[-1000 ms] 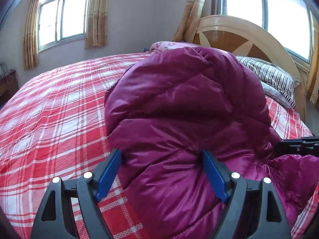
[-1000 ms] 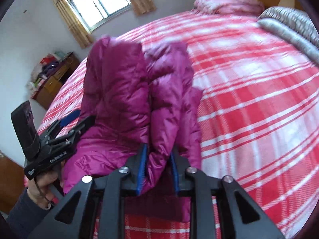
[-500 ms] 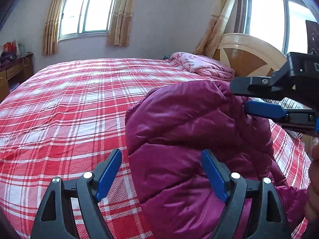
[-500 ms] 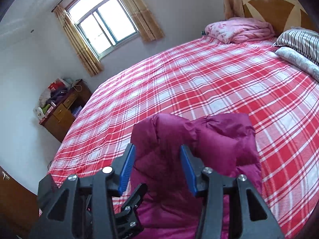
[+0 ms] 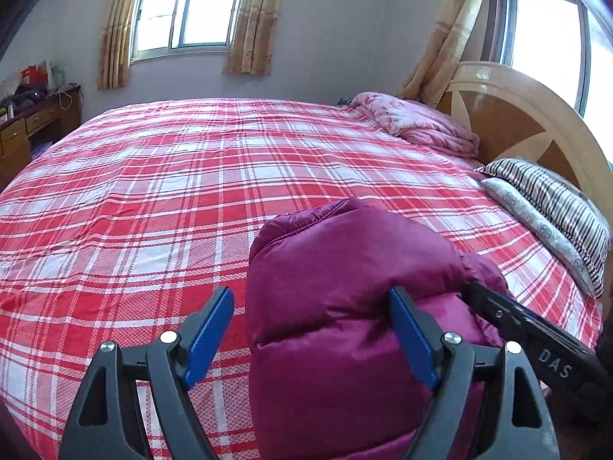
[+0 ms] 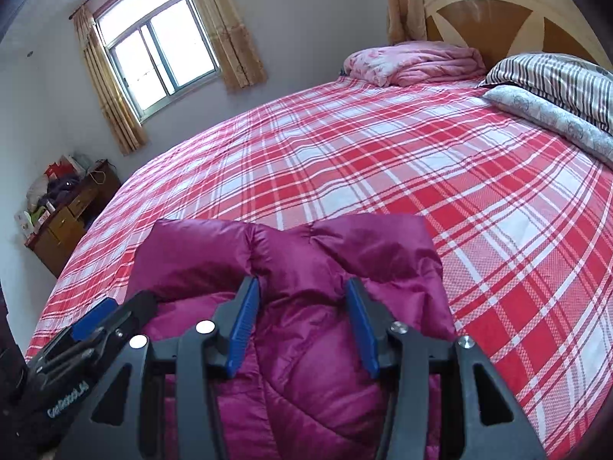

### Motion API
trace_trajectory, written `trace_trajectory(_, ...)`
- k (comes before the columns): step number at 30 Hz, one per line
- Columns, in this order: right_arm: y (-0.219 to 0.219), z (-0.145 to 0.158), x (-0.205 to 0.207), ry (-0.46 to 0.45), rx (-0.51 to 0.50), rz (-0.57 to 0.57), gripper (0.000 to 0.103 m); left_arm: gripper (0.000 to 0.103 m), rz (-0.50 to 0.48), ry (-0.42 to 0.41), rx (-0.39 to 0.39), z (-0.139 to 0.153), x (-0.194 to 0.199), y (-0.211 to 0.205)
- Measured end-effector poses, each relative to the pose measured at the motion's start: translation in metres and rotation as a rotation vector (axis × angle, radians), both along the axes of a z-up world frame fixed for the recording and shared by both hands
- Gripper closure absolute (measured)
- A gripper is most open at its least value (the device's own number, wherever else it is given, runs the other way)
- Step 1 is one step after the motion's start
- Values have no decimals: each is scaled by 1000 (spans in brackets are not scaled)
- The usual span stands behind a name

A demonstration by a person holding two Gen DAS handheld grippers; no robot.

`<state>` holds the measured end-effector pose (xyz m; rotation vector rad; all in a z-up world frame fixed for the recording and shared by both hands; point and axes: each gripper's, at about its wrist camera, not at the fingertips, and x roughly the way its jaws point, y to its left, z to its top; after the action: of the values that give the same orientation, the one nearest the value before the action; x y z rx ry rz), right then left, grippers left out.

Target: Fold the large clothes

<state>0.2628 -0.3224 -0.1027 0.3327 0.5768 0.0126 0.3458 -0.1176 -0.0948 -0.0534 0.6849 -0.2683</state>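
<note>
The plaid bed (image 5: 161, 199) served as the folding surface, broad and flat enough to bear a bulky garment, with the pink quilt (image 5: 417, 124) and striped pillow (image 5: 551, 195) pushed up by the headboard, well apart from the work. The magenta down jacket (image 6: 306, 264) lay near the bed's near edge, doubled into a puffy bundle, probably mid-fold. The left gripper (image 5: 312, 339) stood spread wide, the bundle's left edge sitting between its blue pads, nothing pinched. The right gripper (image 6: 302, 331) was also spread, straddling the jacket's top fold from above, apparently releasing or pressing it flat.
</note>
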Motion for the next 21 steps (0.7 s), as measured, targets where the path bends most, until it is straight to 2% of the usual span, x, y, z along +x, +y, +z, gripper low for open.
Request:
trace_trajectory(4,-5,-7,3,-2,-13,9,52,20,-12,-5,134,-14,1,-20)
trace_trajectory(6,-7,-12,6,0,-4,11,52,19,-13,-4,157,-21,1,-23)
trace_trajectory(14,-10,-25,10,29,-19,12,52,8,-11,79,104,-37,14,-20)
trace_trajectory(21,-8,-31,12,48,-50,3,52,6,-11,109,79,-43,15,-20)
